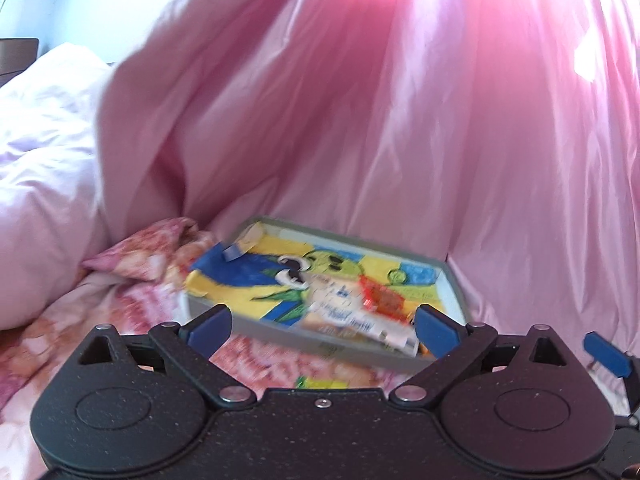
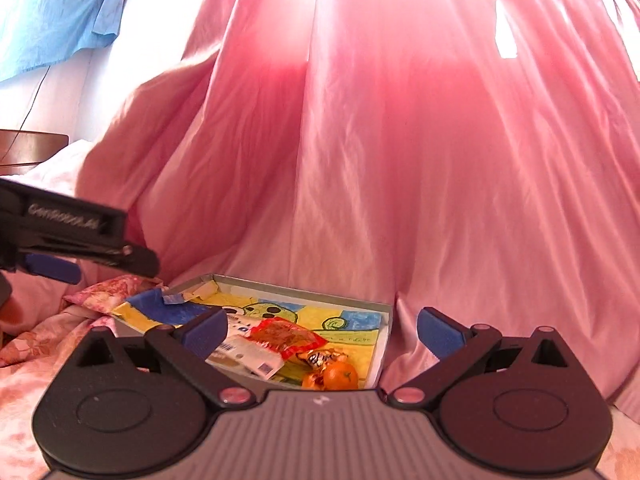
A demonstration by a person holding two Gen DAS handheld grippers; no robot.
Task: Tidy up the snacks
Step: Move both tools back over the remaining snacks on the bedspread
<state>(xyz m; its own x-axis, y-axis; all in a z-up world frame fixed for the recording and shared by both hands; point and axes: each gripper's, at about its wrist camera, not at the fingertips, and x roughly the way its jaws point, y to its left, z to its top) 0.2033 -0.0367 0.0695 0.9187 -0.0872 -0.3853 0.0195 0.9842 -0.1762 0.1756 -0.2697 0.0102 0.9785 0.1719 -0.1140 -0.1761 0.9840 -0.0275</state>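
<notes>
A shallow grey tray (image 1: 280,330) (image 2: 304,290), lined with a colourful cartoon drawing, rests on floral bedding. In it lie a white wrapped bar (image 1: 360,320) (image 2: 248,352), a red-orange packet (image 1: 382,298) (image 2: 286,338), a gold-wrapped sweet (image 2: 320,358) and a mandarin (image 2: 340,376). My left gripper (image 1: 322,322) hovers just short of the tray's near wall, open, with nothing held. My right gripper (image 2: 322,326) is open and empty too, above the tray's near side. In the right wrist view the left gripper's body (image 2: 60,236) shows at the left edge.
A pink curtain (image 1: 400,120) hangs right behind the tray. A pale pink duvet (image 1: 40,160) piles up on the left over the floral bedding (image 1: 120,300). A small yellow-green item (image 1: 320,382) lies before the tray. A blue cloth (image 2: 52,12) hangs top left.
</notes>
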